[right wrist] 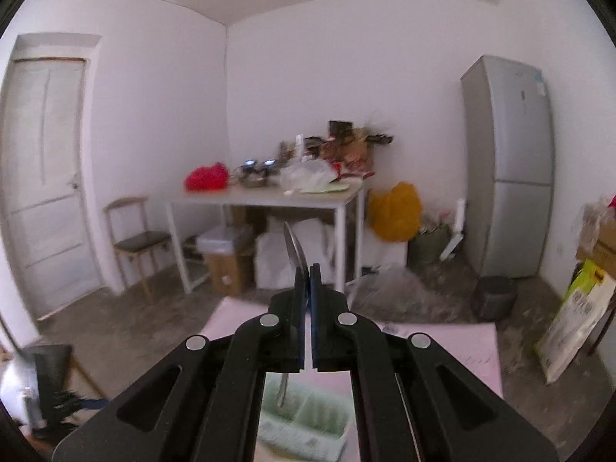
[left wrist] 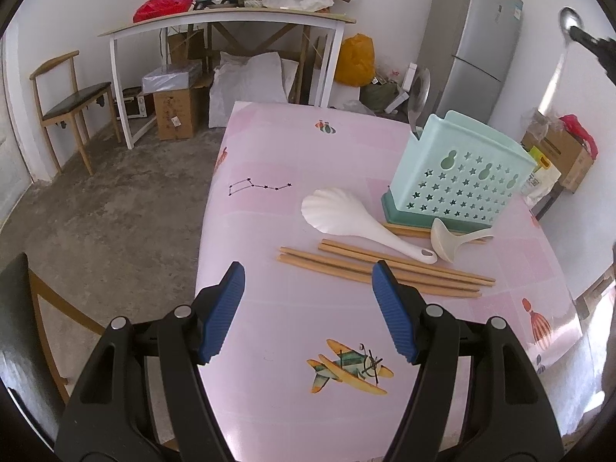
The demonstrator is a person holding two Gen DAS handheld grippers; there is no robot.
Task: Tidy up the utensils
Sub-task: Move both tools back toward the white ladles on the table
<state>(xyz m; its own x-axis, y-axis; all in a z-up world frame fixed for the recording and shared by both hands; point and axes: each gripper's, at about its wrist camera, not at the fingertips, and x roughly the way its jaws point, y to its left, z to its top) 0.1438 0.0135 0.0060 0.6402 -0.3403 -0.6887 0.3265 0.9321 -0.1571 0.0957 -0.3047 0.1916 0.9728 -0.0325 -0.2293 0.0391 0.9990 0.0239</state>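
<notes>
My left gripper hangs open over the pink table with nothing between its blue pads. Just beyond it lie several wooden chopsticks, a white rice paddle and a small white ladle. Behind them stands a mint utensil holder with a metal scoop upright in its left corner. My right gripper is shut on a metal spoon, raised high above the holder. That spoon and gripper show at the top right of the left wrist view.
Across the concrete floor a white desk carries clutter, with boxes and bags beneath it. A wooden chair stands at the left, a grey fridge at the right, and cardboard boxes beside the table's right edge.
</notes>
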